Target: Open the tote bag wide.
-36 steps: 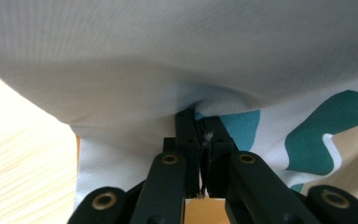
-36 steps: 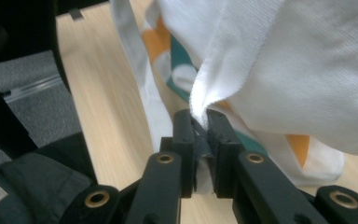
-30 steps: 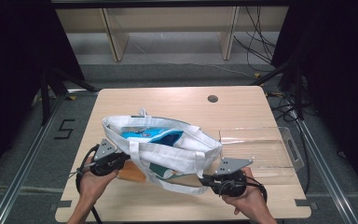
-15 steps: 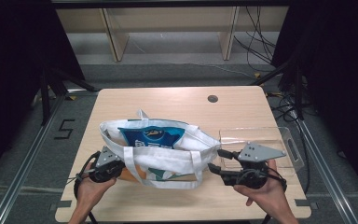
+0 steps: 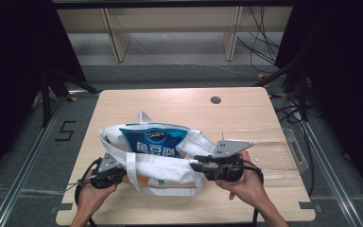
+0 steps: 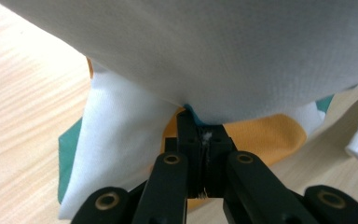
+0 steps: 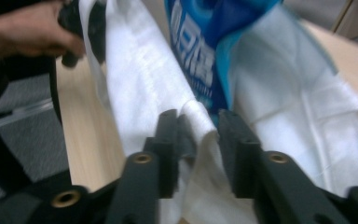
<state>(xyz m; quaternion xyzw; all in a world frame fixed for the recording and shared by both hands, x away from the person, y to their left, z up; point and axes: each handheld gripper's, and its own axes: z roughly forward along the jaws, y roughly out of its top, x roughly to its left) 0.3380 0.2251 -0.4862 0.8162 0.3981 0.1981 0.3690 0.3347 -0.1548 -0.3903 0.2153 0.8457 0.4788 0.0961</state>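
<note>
A white cloth tote bag (image 5: 163, 168) stands near the table's front edge with a blue printed packet (image 5: 157, 142) upright inside it. My left gripper (image 5: 122, 171) is at the bag's left end, shut on a pinch of its white cloth (image 6: 204, 140); orange and green print shows behind. My right gripper (image 5: 194, 165) is at the bag's right end. Its jaws have just been closing and stand apart, with a fold of the bag's rim (image 7: 199, 128) loose between them and the blue packet (image 7: 200, 42) just beyond.
A clear plastic tray (image 5: 293, 153) lies on the table to the right of the bag, close behind my right hand. A dark round hole (image 5: 215, 100) sits near the table's far edge. Wooden shelving stands beyond the table.
The bag now stands more upright and the blue packet shows its front. My right gripper let go, swung right, then came back left and up onto the rim. The left gripper sank slightly.
</note>
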